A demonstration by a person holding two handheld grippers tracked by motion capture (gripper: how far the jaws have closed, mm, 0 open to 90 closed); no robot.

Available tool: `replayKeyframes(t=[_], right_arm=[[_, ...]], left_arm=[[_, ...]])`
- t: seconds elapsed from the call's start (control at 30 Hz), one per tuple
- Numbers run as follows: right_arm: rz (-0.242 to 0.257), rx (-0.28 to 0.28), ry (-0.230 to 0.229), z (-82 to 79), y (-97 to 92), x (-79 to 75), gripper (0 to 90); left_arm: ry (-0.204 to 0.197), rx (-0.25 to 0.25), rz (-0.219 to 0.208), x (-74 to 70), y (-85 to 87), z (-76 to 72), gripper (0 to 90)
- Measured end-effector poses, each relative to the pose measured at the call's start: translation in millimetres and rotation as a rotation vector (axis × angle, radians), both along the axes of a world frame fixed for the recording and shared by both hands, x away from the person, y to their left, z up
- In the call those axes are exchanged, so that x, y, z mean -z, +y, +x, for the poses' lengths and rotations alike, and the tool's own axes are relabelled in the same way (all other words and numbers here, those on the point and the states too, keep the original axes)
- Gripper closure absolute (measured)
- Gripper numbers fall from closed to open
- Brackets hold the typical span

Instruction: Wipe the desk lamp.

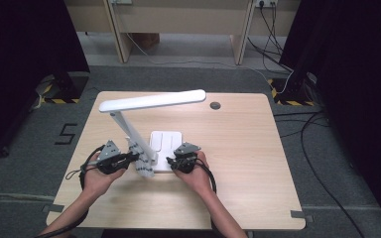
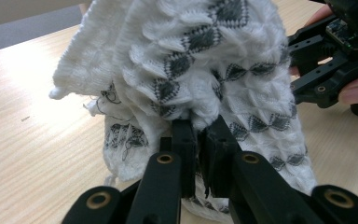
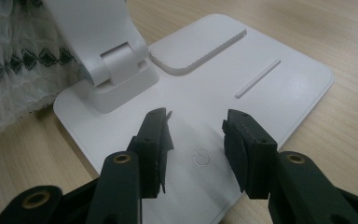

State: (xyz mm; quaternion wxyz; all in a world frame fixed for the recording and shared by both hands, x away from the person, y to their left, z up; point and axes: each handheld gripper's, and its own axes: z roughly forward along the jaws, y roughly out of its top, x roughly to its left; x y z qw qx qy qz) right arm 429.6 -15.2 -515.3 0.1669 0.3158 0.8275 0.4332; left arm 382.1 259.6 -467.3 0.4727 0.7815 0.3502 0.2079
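Left gripper (image 2: 200,135) pinches fluffy white knit cloth (image 2: 186,70); right gripper (image 3: 196,135) gapes above smooth lamp base (image 3: 261,93).

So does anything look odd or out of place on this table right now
One thing: a white knitted cloth with grey diamond pattern is bunched against the white desk lamp's arm near its hinge, pinched by the left gripper. The right gripper hovers open over the power symbol on the lamp's flat base. Nothing looks spilled or broken.

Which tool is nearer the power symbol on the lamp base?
Right. The right tool hovers open just above the power symbol; the left tool is off the base, shut on the knitted cloth.
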Motion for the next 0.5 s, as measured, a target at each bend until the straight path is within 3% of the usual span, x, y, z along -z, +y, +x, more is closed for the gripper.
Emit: replayKeyframes(t=[0.5], right_arm=[[0.0,0.0,0.002,0.1,-0.1,0.0,59.6]], left_arm=[[0.008,0.002,0.004,4.9,-1.4,0.2,84.1]])
